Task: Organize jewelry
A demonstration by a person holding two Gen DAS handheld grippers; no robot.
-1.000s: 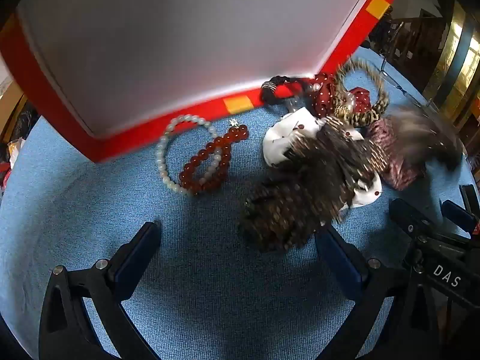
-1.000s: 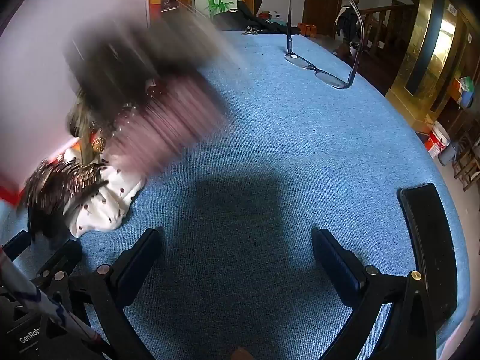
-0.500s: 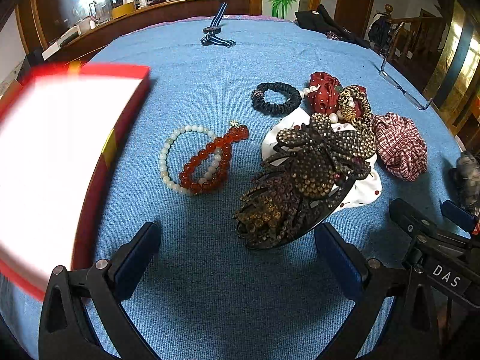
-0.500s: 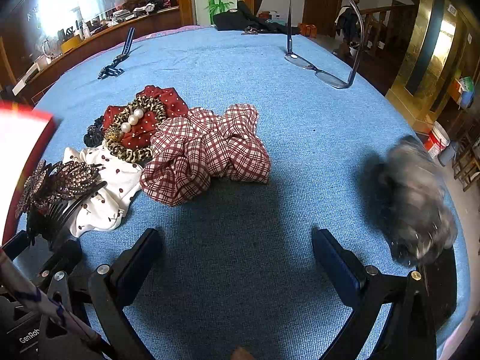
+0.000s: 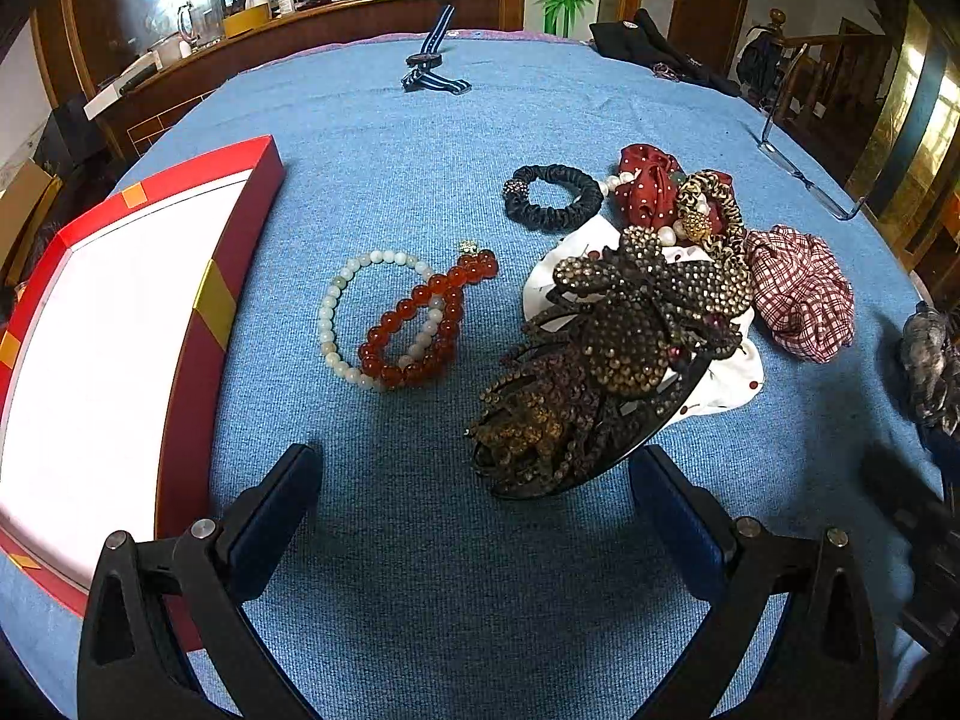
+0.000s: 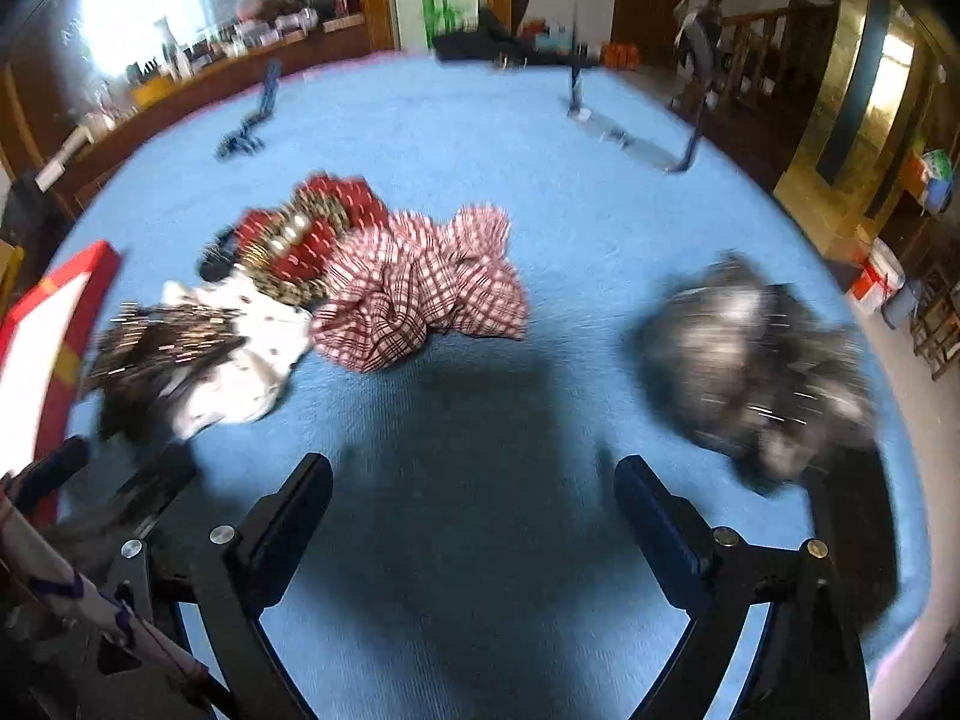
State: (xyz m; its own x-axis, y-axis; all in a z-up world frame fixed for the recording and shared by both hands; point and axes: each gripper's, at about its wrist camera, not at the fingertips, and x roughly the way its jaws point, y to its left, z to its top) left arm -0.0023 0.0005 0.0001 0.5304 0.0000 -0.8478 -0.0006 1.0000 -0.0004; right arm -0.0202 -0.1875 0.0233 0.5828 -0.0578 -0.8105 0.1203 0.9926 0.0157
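Observation:
The red box (image 5: 240, 228) with a white inside lies open side up at the left of the blue table. Beside it rest a pale bead bracelet (image 5: 333, 324) and a red bead bracelet (image 5: 414, 324), overlapping. A heap to the right holds a rhinestone hair clip (image 5: 606, 348), a black scrunchie (image 5: 555, 201) and a plaid scrunchie (image 5: 798, 294). My left gripper (image 5: 474, 468) is open just in front of the clip. My right gripper (image 6: 471, 474) is wide with its jaws closing on nothing, over bare cloth. A grey fuzzy piece (image 6: 756, 360) lies to its right and the plaid scrunchie (image 6: 420, 294) ahead to the left.
A pair of glasses (image 5: 804, 174) stands at the far right, and a striped strap (image 5: 432, 69) lies at the far side. The round table's edge curves close behind the grey piece. The right wrist view is blurred. A wooden counter with clutter runs behind the table.
The box, held upside down over the heap a second ago, swung left and now lies at the left, open side up. The grey piece tumbled to the right. The right gripper pulled back.

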